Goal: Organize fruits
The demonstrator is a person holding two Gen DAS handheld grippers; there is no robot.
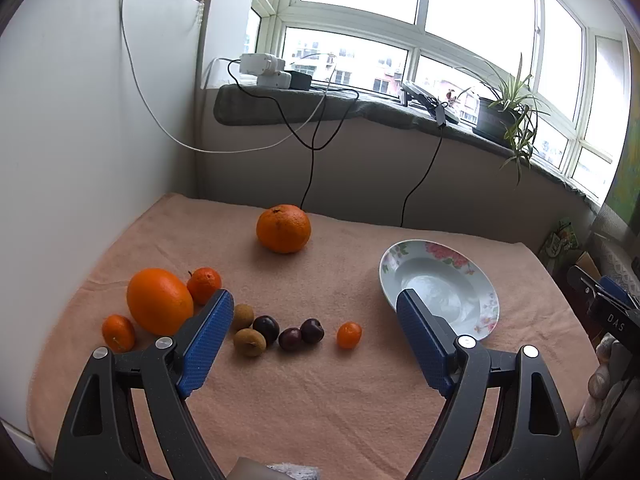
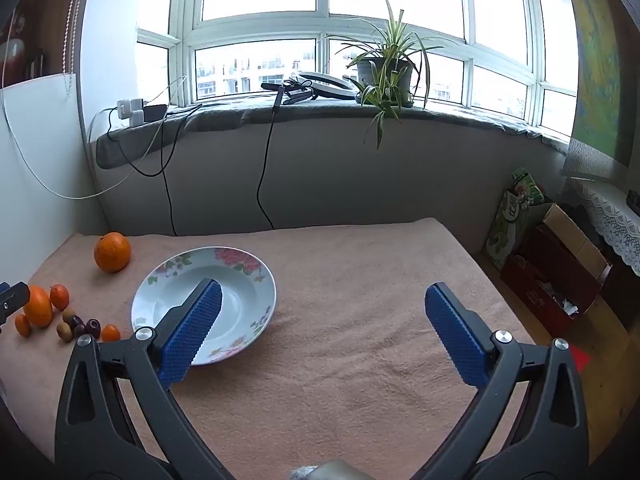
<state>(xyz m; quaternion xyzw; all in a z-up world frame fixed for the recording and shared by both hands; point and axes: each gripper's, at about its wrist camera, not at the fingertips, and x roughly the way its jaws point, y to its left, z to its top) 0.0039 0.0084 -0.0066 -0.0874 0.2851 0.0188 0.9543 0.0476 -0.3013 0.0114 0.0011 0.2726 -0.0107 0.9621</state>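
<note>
A floral white plate (image 1: 404, 256) (image 2: 240, 256) lies on the pink cloth. A tangerine (image 1: 283, 228) (image 2: 112, 251) sits alone at the back. At the left lie a large orange (image 1: 159, 300) (image 2: 38, 305), a small mandarin (image 1: 204, 285), a kumquat (image 1: 118, 333), two brown longans (image 1: 249, 342), three dark cherries (image 1: 290, 338) and another kumquat (image 1: 349, 335) (image 2: 110, 333). My left gripper (image 1: 316, 300) is open and empty above the cloth, behind the small fruits. My right gripper (image 2: 324, 292) is open and empty, its left finger over the plate.
The cloth-covered table (image 2: 360, 280) ends at a wall at the back and a white panel (image 1: 80, 120) on the left. Cables (image 1: 312, 168) hang from the windowsill. A potted plant (image 2: 386, 68) stands on the sill. Boxes (image 2: 560, 264) sit on the floor at right.
</note>
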